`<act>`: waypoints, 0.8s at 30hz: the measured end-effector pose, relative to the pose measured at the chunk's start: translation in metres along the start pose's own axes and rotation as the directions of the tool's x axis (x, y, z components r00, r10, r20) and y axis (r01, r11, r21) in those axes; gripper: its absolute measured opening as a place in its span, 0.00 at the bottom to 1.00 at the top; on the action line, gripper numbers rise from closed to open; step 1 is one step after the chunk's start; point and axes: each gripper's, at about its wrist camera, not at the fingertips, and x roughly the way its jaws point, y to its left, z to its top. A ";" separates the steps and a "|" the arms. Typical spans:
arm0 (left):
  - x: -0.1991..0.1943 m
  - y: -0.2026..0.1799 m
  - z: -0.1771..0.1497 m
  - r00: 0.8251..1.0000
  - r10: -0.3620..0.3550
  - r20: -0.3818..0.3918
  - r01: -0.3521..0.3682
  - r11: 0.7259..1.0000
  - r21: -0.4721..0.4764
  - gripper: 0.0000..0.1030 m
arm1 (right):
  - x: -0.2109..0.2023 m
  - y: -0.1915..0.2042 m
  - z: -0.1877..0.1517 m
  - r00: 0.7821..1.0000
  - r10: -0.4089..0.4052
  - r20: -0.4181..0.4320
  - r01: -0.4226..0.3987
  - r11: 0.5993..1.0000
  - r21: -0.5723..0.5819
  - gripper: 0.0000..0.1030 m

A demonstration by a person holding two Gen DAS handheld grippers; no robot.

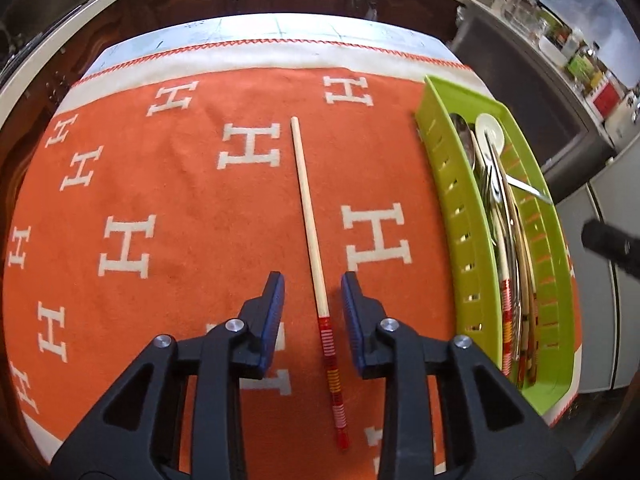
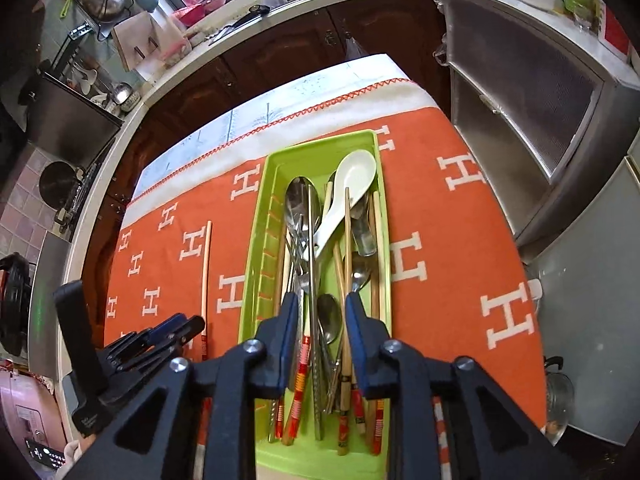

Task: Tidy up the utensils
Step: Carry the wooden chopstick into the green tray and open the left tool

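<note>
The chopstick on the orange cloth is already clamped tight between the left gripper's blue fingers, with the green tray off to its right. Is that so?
Not quite. The left gripper is open: its blue fingers stand apart on either side of the chopstick, not touching it, as the left wrist view shows. The chopstick does lie on the orange cloth, and the green tray is to its right.

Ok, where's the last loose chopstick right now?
The chopstick lies on the orange cloth, between the left gripper's open jaws, left of the green tray.
</note>
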 end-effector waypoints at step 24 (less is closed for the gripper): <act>-0.030 -0.023 -0.008 0.991 -0.037 0.126 0.033 0.999 0.036 0.03 | 0.004 -0.014 -0.073 0.996 0.086 -0.034 -0.084 0.995 0.045 0.23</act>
